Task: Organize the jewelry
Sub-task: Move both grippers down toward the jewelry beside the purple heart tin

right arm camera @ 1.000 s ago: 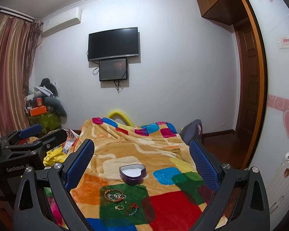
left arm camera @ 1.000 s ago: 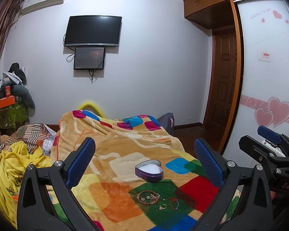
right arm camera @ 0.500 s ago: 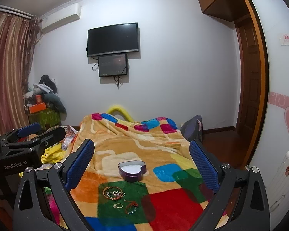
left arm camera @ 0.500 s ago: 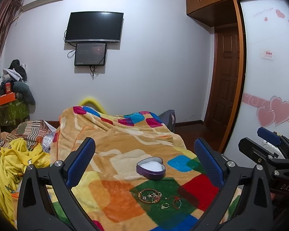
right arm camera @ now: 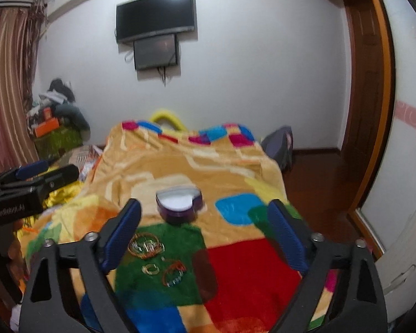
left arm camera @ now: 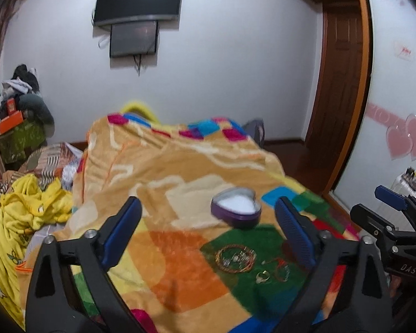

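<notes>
Purple heart-shaped tin (left arm camera: 236, 207); two bracelets, one ring (left arm camera: 263, 276) nearby; both grippers' fingers spread but narrowing, holding nothing.

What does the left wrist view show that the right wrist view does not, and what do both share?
Only the left wrist view: the yellow garment heaped beside the blanket and the right gripper. Only the right wrist view: the striped curtain and the left gripper. Both: the heart-shaped box, open, and loose jewelry on the blanket's green patch.
</notes>
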A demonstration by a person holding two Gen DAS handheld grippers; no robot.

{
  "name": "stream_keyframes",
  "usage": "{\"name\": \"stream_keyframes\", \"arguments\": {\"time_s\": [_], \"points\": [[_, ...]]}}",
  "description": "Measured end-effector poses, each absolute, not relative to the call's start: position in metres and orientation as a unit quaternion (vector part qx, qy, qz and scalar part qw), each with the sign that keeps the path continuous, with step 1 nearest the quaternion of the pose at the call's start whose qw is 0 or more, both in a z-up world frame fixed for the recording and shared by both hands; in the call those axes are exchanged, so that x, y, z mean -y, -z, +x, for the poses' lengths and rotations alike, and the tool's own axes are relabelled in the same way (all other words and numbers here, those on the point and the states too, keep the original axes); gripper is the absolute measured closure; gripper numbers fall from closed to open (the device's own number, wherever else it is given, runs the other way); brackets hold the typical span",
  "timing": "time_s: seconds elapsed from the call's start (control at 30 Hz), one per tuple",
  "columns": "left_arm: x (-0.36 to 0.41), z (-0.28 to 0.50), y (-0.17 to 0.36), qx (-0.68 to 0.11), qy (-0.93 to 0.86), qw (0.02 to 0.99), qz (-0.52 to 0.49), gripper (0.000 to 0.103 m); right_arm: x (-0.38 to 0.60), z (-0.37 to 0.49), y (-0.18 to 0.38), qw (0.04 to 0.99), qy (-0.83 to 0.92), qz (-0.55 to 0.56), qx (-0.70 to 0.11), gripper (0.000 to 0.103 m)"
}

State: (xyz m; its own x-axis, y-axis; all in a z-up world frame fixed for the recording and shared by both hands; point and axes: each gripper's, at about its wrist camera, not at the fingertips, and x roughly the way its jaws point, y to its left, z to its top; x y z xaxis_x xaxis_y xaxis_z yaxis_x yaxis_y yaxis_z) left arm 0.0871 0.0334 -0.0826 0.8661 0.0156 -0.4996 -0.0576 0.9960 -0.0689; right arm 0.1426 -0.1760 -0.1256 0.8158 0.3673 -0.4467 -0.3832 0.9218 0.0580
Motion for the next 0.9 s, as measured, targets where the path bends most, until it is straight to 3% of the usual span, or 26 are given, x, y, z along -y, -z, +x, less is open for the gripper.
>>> {"name": "stream_keyframes", "arguments": {"time_s": [0.13,0.3,0.4,0.5,0.77,0.9], "points": [[-0.039,0.104,0.109,-0.305,-0.014,0.951,-0.044,0.02,0.174,0.154,0.146,0.937,-0.211,-0.025,-0.276,0.035],[-0.037,0.116,0.138,-0.359,0.0,0.933,-0.038,0.04,0.172,0.162,0.172,0.914,-0.241,-0.028,-0.325,0.054],[-0.033,0.121,0.156,-0.394,0.03,0.918,-0.043,0.052,0.167,0.163,0.184,0.905,-0.254,-0.029,-0.341,0.058],[-0.025,0.123,0.167,-0.416,0.049,0.907,-0.037,0.057,0.164,0.164,0.194,0.893,-0.269,-0.031,-0.359,0.061],[-0.018,0.124,0.185,-0.438,0.066,0.895,-0.042,0.063,0.153,0.175,0.221,0.864,-0.298,-0.025,-0.406,0.062],[-0.013,0.127,0.191,-0.451,0.085,0.887,-0.052,0.066,0.15,0.174,0.23,0.859,-0.303,-0.035,-0.411,0.074]]}}
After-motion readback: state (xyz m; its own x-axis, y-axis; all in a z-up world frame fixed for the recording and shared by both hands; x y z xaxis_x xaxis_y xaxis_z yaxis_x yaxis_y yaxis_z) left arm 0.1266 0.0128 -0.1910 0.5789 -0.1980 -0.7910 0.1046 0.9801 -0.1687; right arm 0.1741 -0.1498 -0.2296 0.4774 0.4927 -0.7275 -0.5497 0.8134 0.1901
